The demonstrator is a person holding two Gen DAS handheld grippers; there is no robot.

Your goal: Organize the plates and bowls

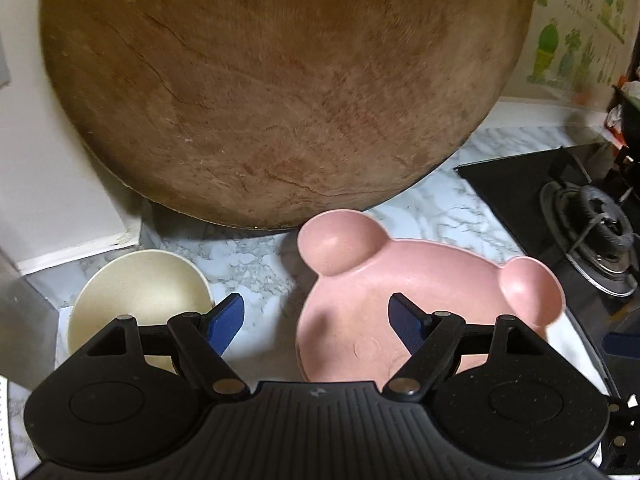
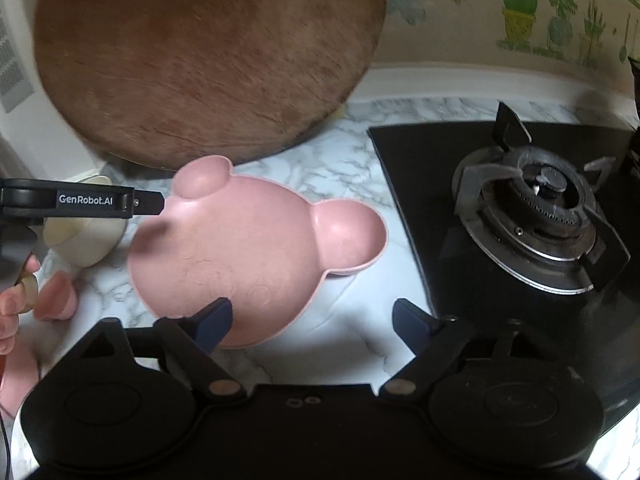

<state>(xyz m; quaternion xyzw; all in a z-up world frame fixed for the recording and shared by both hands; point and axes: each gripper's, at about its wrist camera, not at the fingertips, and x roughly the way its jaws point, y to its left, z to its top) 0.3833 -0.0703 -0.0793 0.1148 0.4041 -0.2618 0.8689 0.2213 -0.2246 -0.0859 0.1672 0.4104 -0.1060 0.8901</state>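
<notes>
A pink bear-shaped plate (image 1: 400, 300) (image 2: 240, 248) lies flat on the marble counter (image 1: 248, 264), below a leaning round wooden board. A cream bowl (image 1: 140, 292) (image 2: 84, 240) stands upright to its left. My left gripper (image 1: 316, 320) is open and holds nothing. One of its fingers hangs over the bowl's rim and the other over the plate's left part. From the right wrist view the left gripper (image 2: 154, 202) shows side-on above the bowl. My right gripper (image 2: 314, 320) is open, its left finger over the plate's near rim and its right finger over bare counter.
The large wooden chopping board (image 1: 280, 80) leans against the back wall. A black gas hob with a burner (image 2: 536, 216) fills the right side. A person's hand (image 2: 16, 300) and a blurred pink shape (image 2: 60, 300) sit at the left edge.
</notes>
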